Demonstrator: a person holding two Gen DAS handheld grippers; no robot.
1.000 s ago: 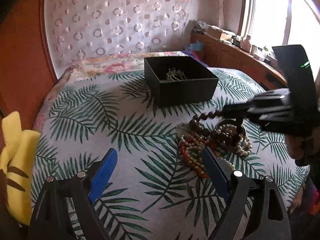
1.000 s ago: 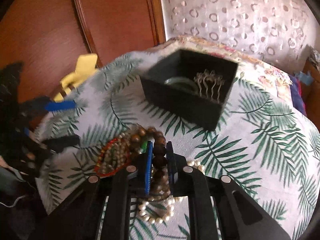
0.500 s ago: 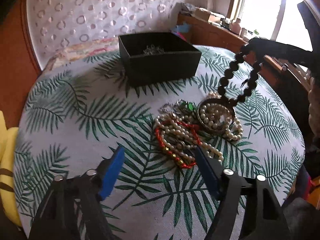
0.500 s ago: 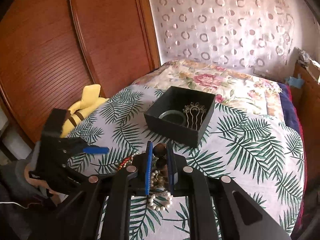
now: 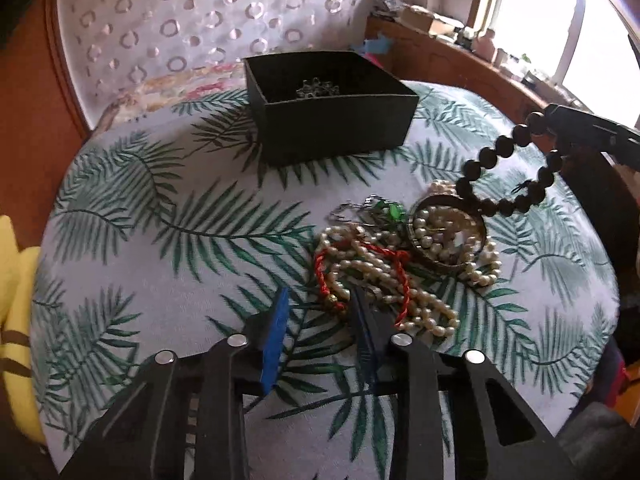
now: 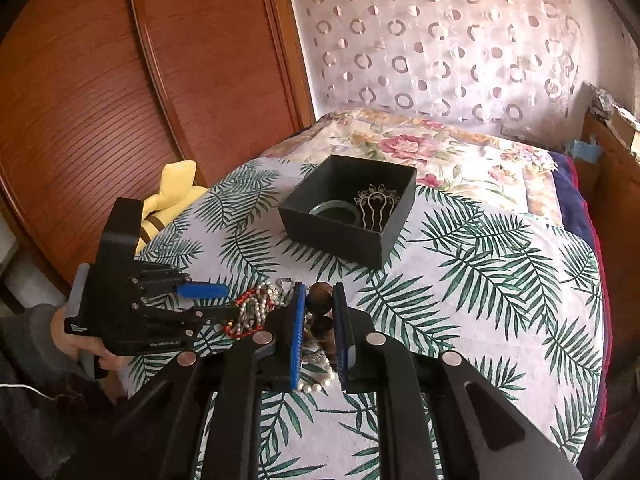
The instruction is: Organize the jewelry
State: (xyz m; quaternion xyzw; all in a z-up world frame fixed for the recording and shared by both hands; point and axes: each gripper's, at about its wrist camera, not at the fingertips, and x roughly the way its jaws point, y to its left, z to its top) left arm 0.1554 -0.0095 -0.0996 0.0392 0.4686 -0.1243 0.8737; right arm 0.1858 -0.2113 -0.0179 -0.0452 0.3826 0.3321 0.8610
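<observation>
A black open box [image 5: 328, 108] stands at the table's far side; in the right wrist view [image 6: 348, 216] it holds a green bangle [image 6: 333, 213] and a metal hair comb [image 6: 376, 204]. A pile of pearl strands, a red cord and a metal bangle [image 5: 404, 256] lies on the leaf-print cloth. My right gripper [image 6: 318, 304] is shut on a dark wooden bead bracelet [image 5: 508, 168], which hangs above the pile at the right. My left gripper [image 5: 320, 312] is open, low at the pile's near edge, with its right finger beside the red cord.
The round table [image 5: 160, 220] has a palm-leaf cloth. A yellow plush [image 6: 172, 192] lies off its left edge. A floral bed [image 6: 440, 152] and patterned curtain lie behind. A wooden ledge with clutter [image 5: 460, 48] runs under the window at right.
My right gripper lifted the bead bracelet clear of the pile and holds it up. My left gripper moved in to the pile's edge and its jaws narrowed.
</observation>
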